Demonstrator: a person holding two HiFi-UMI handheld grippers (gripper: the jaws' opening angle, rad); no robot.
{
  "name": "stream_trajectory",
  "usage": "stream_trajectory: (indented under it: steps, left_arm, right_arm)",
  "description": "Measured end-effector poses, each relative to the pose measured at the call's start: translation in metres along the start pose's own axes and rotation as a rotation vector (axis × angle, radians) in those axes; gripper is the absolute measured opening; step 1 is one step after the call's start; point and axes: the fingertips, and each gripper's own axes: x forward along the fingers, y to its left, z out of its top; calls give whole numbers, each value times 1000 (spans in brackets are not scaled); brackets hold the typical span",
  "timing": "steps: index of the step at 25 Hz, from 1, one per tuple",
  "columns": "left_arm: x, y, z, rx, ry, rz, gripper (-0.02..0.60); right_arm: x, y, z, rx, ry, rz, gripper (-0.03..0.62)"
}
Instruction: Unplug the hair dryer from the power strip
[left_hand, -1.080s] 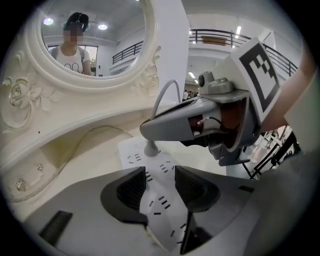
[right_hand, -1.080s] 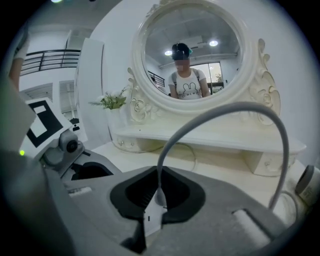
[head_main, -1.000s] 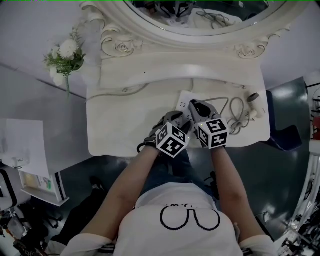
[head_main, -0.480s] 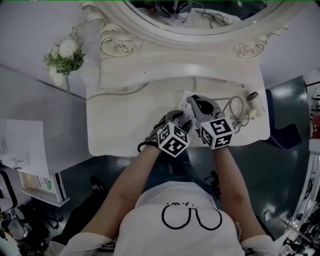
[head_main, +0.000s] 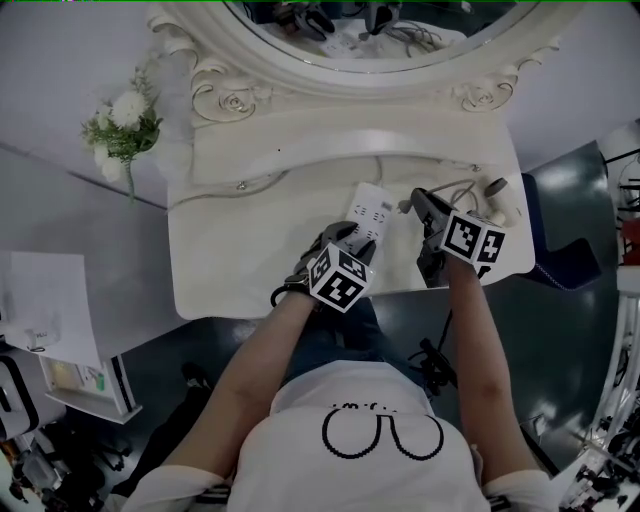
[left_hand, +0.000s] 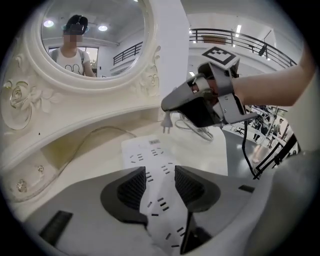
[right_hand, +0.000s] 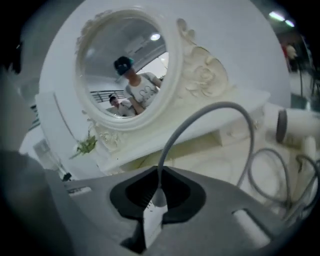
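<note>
Now: left tongs (left_hand: 160, 182) sit low over the white surface (head_main: 250, 250). Jaws stand partly apart and are clamped on the near end of the power strip (left_hand: 145, 152), one ribbed pad against each long edge. Strip lies flat and runs straight ahead of these tongs, toward the base of the oval mirror (left_hand: 90, 35).

Right tongs (right_hand: 158, 190): up and to the right of the left tongs, apart from them, raised off the surface. Jaws nearly together, pinched on the white plug (left_hand: 167, 122). From the left gripper view the plug hangs under the tip of the right tongs with its two prongs pointing down. It is in the air and out of the strip, near the strip's far end.

Cord (right_hand: 200, 117): grey, rises out of the gap between the right tongs' jaws and arcs over to their right. It drops into loose loops lying on the surface.

Hair dryer (right_hand: 295, 125): white, lying on the surface ahead and to the right of the right tongs, beside the cord loops. Neither pair of tongs touches it.

Flower sprig (head_main: 120, 125): well off to the left of the left tongs, against the wall.
</note>
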Motion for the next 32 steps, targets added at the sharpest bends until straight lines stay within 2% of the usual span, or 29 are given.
stream_trajectory:
  steps: [2, 4, 6, 8, 11, 13, 15, 16, 18, 19, 20, 21, 23, 27, 32]
  left_arm:
    - [0, 0, 0, 1, 2, 1, 179]
    - [0, 0, 0, -1, 4, 2, 179]
    - [0, -1, 0, -3, 5, 7, 179]
    - [0, -1, 1, -4, 7, 11, 179]
    - [1, -1, 1, -5, 13, 15, 179]
    - [1, -1, 1, -2, 14, 18, 179]
    - [1, -1, 2, -9, 8, 16, 179]
    - [1, -1, 2, -29, 4, 6, 179]
    - [-3, -2, 5, -119, -13, -34, 179]
    - [-7, -1, 9, -176, -31, -57, 179]
    - [-12, 1, 15, -224, -60, -68, 179]
    - [-19, 4, 21, -255, -96, -65, 179]
    - [-32, 11, 35, -277, -169, -32, 179]
    - [-58, 19, 66, -270, -297, 54, 179]
    - [-89, 27, 95, -247, -448, 191, 178]
  right_arm:
    - [-3, -17, -17, 139, 84, -23, 25]
    - [-4, -32, -36, 177, 187, -83, 26]
    - [-2, -40, -51, 159, 259, -130, 29]
    - [4, -42, -61, 122, 285, -157, 35]
    - [10, -42, -66, 72, 278, -175, 122]
    - [6, -38, -63, 48, 255, -166, 152]
    - [-5, -31, -52, 26, 211, -147, 155]
    - [-12, -27, -45, 15, 184, -132, 155]
    - [-26, -15, -29, -18, 124, -83, 155]
    - [-33, -7, -20, -49, 91, -50, 134]
    - [-40, 0, -12, -89, 57, -19, 1]
    - [-47, 6, -6, -138, 29, 4, 0]
    - [-56, 13, 2, -243, -4, 20, -2]
    - [-70, 13, 18, -412, -78, -40, -2]
    - [-91, 23, 39, -542, -222, -51, -2]
